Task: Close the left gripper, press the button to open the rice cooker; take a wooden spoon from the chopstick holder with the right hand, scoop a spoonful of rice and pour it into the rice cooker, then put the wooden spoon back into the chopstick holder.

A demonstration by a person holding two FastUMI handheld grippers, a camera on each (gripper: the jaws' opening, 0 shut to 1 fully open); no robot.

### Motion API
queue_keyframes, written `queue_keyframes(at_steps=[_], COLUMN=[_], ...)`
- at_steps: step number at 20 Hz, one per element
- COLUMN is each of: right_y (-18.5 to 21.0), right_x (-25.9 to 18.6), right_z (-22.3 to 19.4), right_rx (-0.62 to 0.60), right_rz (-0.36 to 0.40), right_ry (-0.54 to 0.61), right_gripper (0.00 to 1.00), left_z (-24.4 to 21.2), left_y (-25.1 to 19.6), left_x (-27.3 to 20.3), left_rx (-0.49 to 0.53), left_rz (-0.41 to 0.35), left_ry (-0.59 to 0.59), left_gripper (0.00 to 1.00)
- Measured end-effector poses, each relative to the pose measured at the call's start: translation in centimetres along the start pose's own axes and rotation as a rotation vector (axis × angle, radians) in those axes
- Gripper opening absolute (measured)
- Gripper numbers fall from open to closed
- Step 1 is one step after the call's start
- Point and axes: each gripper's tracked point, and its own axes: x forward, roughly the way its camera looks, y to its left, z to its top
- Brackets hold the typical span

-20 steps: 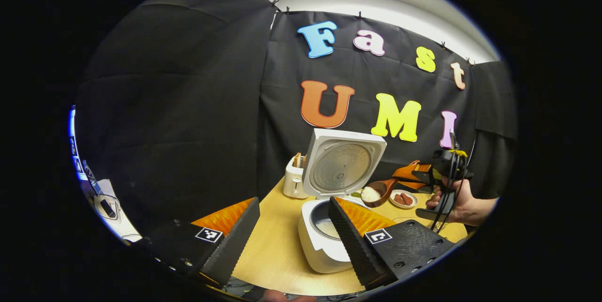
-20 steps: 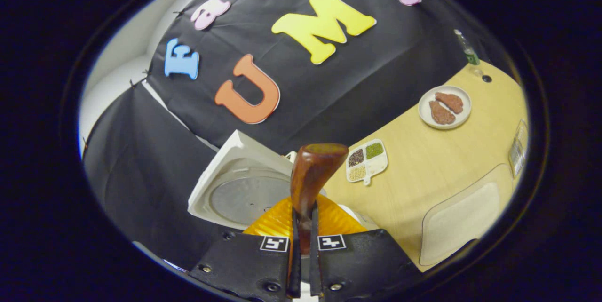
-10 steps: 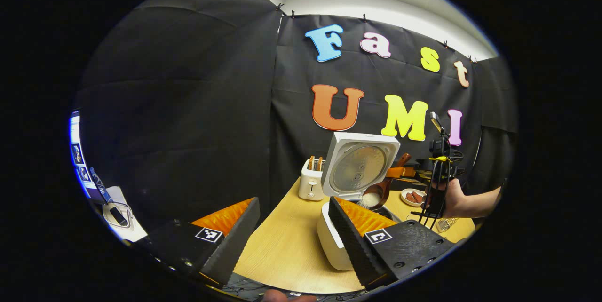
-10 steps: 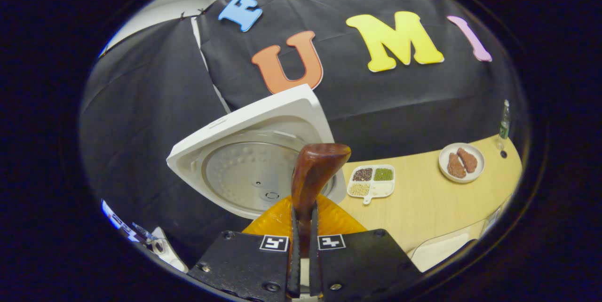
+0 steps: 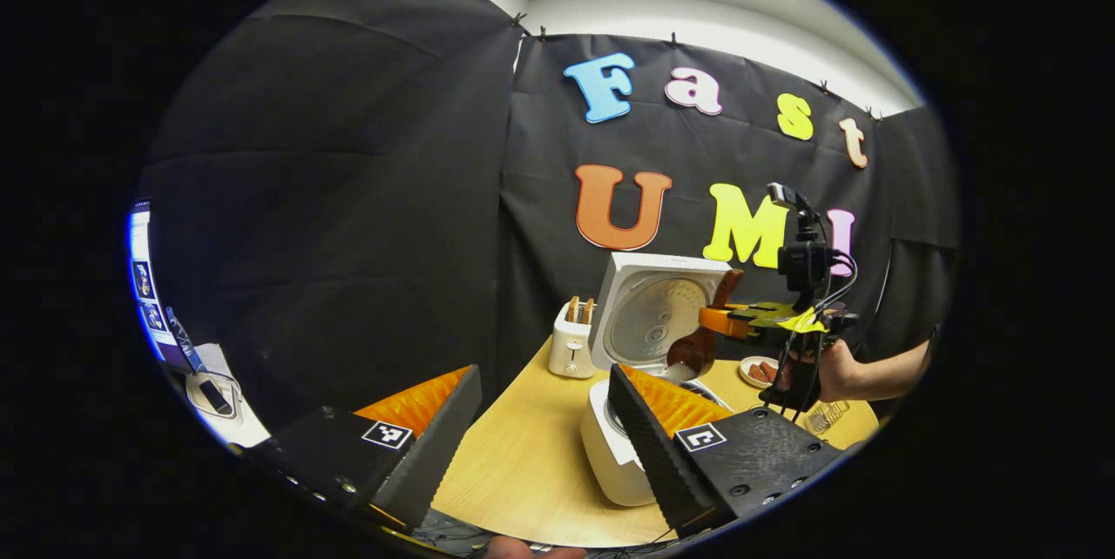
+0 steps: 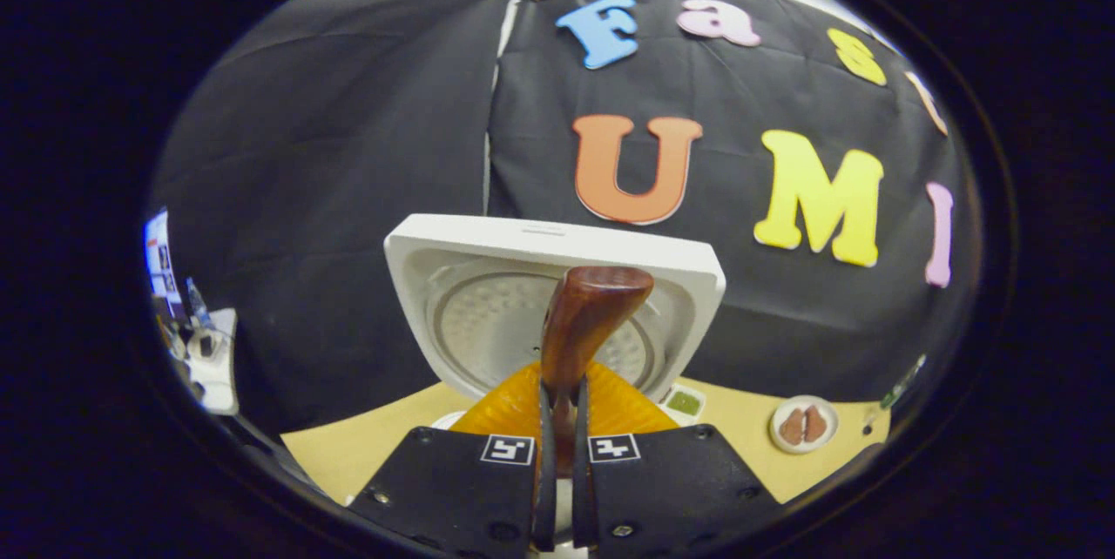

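The right tool [image 6: 557, 489] clamps the dark brown wooden spoon [image 6: 582, 324], bowl tipped over the open white rice cooker [image 5: 614, 454]; the left tool [image 5: 544, 437] gapes, idle.

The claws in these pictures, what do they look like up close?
Each claw, left and right, has two flat wedge-shaped fingers with ribbed inner faces on dark bases carrying small square black-and-white markers, with orange ridged parts behind. Seen from the left gripper view, the right claw carries a camera on top, black cables and yellow tape.
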Motion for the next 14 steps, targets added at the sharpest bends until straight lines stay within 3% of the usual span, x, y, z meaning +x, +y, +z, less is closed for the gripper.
queue_keyframes(at_steps=[4,7,10,14], right_y=[1.5,1.7,1.7,-0.1], right_x=[-0.4,-0.9,-1.2,-3.7], right_z=[0.4,0.4,0.2,0.5], right_rx=[-0.177,-0.227,-0.143,0.125], right_rz=[0.018,0.035,0.051,0.052], right_ry=[-0.028,-0.052,-0.029,0.023], right_gripper=[0.08,0.09,0.09,0.09], left_z=[0.1,-0.1,0.1,1.2], left_y=[-0.3,-1.1,-1.0,-1.6], left_x=[-0.2,-0.7,-1.1,-1.8], left_rx=[0.02,0.02,0.002,0.035], left_rz=[-0.019,-0.015,-0.002,-0.003], left_ry=[-0.006,-0.011,-0.016,-0.042], left_gripper=[0.94,0.94,0.94,0.94])
